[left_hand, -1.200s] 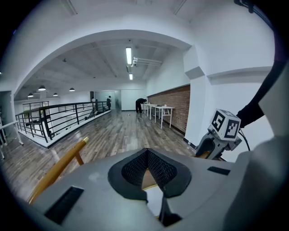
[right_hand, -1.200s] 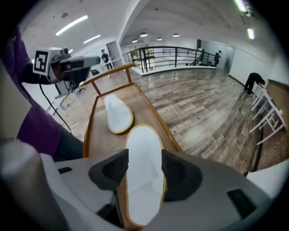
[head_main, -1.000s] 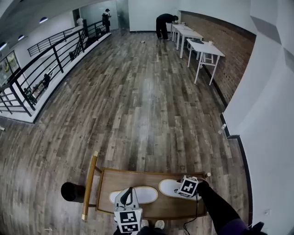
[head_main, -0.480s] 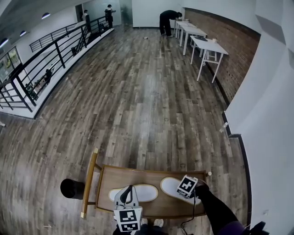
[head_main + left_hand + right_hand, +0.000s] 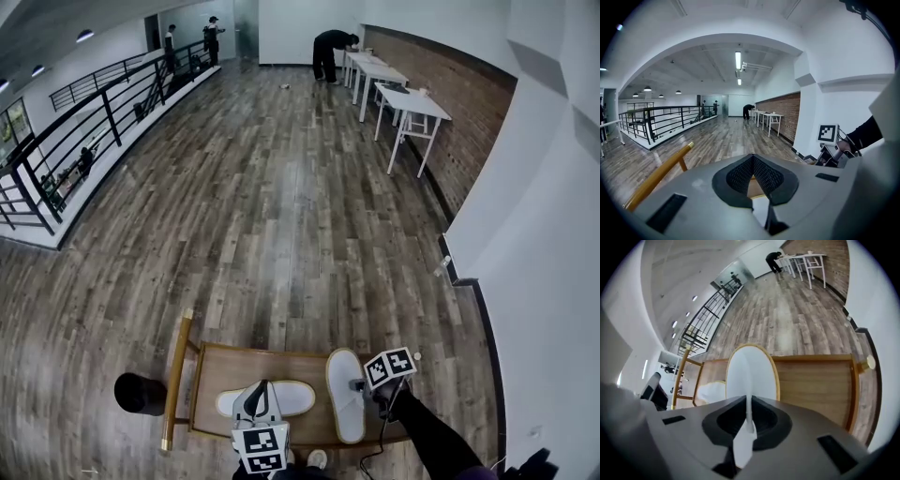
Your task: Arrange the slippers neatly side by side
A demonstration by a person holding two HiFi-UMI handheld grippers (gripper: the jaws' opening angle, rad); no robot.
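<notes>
Lying near the right end of the low wooden table, the right slipper is pinched by its thin white rim in the right gripper, whose jaws have just been closing and are now clamped on that rim. In the right gripper view the slipper reaches straight ahead of the jaws. Its long axis is seen to run from the table's near edge toward its far edge. Whether its sole is clear of the wood cannot be told. The left slipper is laid along the near edge toward the left end, its long axis crossing the other's at about a right angle. The left gripper is held just over it with its jaws pressed together on nothing. The coming move is judged to turn on this crossing of axes. One slipper must be swung until both point the same way. The left slipper is nearer the left gripper, while the right slipper is already gripped.
</notes>
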